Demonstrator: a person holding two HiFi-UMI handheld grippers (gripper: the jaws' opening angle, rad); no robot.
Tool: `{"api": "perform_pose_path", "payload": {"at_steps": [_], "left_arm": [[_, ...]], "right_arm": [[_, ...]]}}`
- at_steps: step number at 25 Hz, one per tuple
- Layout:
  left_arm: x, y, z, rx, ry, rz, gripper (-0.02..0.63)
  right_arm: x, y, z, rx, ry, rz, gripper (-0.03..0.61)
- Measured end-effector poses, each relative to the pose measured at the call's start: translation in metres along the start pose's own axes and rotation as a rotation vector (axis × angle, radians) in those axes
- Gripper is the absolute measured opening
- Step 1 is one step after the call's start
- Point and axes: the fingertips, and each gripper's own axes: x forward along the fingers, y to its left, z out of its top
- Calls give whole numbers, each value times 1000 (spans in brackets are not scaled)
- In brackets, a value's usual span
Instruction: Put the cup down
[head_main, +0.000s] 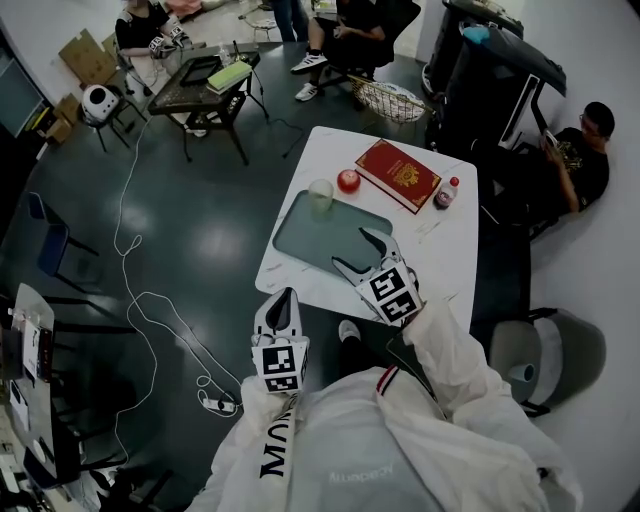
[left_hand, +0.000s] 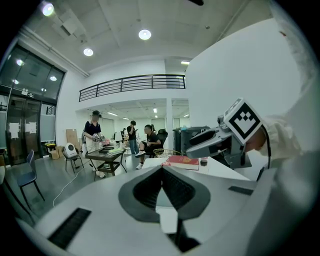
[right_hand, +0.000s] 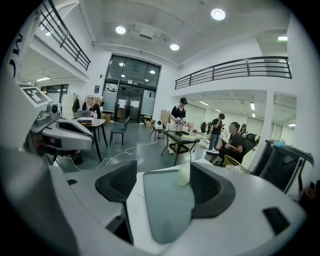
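Cup (head_main: 320, 194) stands at the far edge of the mat (head_main: 340, 240), where a forward swing of the open, empty right claw (head_main: 352, 250) could topple it; left claw (head_main: 285, 298) sits closed.

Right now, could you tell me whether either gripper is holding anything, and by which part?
Nothing is held. The right gripper, jaws apart, hangs over the tray; the cup stands free at its far edge. The left gripper is shut and empty.

Dark glossy floor (head_main: 200, 240), white walls (left_hand: 120, 67), round ceiling lights (left_hand: 144, 34), balcony railing (left_hand: 132, 85), perhaps glass doors (right_hand: 127, 100).
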Motion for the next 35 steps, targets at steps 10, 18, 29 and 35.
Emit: {"api": "perform_pose_path", "payload": {"at_steps": [10, 18, 29, 35], "left_arm": [[-57, -24, -13, 18, -6, -42, 12], [-88, -54, -8, -13, -47, -86, 12], [-109, -85, -2, -14, -66, -111, 12], [-104, -98, 1, -7, -52, -126, 12]], "right_arm": [[-64, 45, -10, 67, -24, -71, 194], [-123, 67, -8, 127, -89, -167, 17], [-168, 88, -22, 215, -89, -169, 6], [-189, 77, -25, 270, -127, -217, 5]]}}
